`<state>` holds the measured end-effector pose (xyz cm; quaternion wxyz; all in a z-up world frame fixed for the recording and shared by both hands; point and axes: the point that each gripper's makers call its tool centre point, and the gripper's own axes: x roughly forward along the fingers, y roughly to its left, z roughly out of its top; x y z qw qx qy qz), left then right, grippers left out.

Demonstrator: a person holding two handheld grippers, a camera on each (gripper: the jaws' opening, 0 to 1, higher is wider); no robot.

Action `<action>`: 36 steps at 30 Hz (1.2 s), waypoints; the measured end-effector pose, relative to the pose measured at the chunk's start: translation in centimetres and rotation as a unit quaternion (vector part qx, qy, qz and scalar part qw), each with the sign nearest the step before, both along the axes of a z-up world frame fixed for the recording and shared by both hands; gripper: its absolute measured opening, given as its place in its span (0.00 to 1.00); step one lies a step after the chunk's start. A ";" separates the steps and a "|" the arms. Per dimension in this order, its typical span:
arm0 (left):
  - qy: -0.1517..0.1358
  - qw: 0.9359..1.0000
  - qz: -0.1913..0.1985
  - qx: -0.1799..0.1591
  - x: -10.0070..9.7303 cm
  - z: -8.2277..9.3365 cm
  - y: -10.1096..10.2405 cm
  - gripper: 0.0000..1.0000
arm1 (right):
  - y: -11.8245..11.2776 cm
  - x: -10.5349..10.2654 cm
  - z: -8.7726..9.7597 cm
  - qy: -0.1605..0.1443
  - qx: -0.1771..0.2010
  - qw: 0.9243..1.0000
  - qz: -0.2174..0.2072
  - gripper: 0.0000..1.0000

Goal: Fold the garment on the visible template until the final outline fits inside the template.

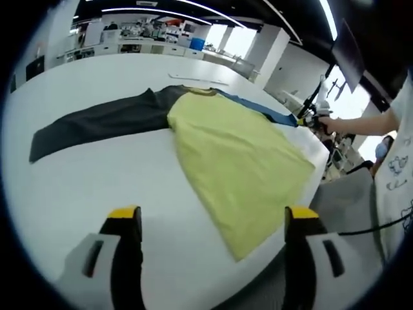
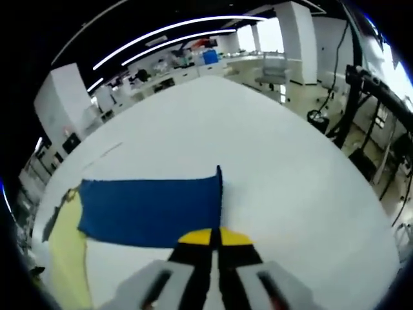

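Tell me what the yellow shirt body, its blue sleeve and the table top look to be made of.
The yellow shirt body looks like soft matte knit fabric: it lies limp with shallow wrinkles. The blue sleeve seems the same cloth, dull and flat, its edge at the shut right claw. The table top looks hard, smooth and white, perhaps laminate; that stays uncertain.

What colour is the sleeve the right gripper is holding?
Blue sleeve, pinched by the right gripper; clearest in the right gripper view.

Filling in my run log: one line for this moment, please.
left claw: open, above table | right claw: shut on blue sleeve | shirt: flat, unfolded
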<state>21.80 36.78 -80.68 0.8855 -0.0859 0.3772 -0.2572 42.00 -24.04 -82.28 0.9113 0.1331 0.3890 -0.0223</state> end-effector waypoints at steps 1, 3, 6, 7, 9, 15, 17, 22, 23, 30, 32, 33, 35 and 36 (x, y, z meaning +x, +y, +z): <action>-0.002 1.000 0.001 -0.001 0.1 0.0 0.0 0.89 | 0.6 -0.1 0.6 -0.005 -0.004 1.000 0.007 0.00; -0.005 1.000 0.001 -0.004 0.2 0.1 -0.1 0.88 | 1.1 0.3 1.5 -0.018 -0.025 0.999 0.026 0.00; -0.009 1.000 -0.001 -0.009 0.4 0.0 0.1 0.88 | 3.0 1.0 3.0 -0.042 -0.034 0.997 0.060 0.00; -0.010 1.000 -0.002 -0.010 0.4 0.0 0.1 0.88 | 3.1 1.6 3.0 -0.052 -0.032 0.996 0.067 0.00; -0.012 1.000 -0.002 -0.013 0.4 -0.1 0.3 0.87 | 5.1 1.8 4.2 -0.067 -0.022 0.994 0.081 0.00; -0.023 1.000 0.000 -0.020 0.1 0.4 0.4 0.87 | 10.7 2.6 5.8 -0.081 -0.016 0.989 0.126 0.00; -0.029 0.999 0.005 -0.024 0.1 0.7 0.8 0.87 | 11.9 3.5 6.0 -0.081 -0.005 0.987 0.136 0.00; -0.039 0.999 0.015 -0.029 -0.3 1.2 1.4 0.87 | 16.1 4.7 6.9 -0.089 -0.005 0.980 0.177 0.00; -0.042 0.998 0.019 -0.030 -0.3 1.3 1.6 0.87 | 16.8 4.7 7.1 -0.090 -0.004 0.979 0.182 0.00; -0.051 0.998 0.026 -0.036 -0.9 1.6 2.2 0.86 | 23.4 5.0 8.0 -0.095 0.012 0.969 0.229 0.00; -0.053 0.997 0.028 -0.038 -1.0 1.7 2.3 0.86 | 25.3 5.2 8.0 -0.096 0.014 0.964 0.247 0.00; -0.054 0.997 0.027 -0.039 -1.0 1.8 2.3 0.86 | 26.2 5.5 7.9 -0.097 0.015 0.962 0.255 0.00; -0.055 0.997 0.026 -0.040 -1.1 1.9 2.3 0.86 | 27.7 5.6 7.9 -0.097 0.019 0.960 0.262 0.00; -0.055 0.997 0.026 -0.040 -1.1 1.9 2.4 0.86 | 28.9 5.7 8.0 -0.099 0.026 0.958 0.268 0.00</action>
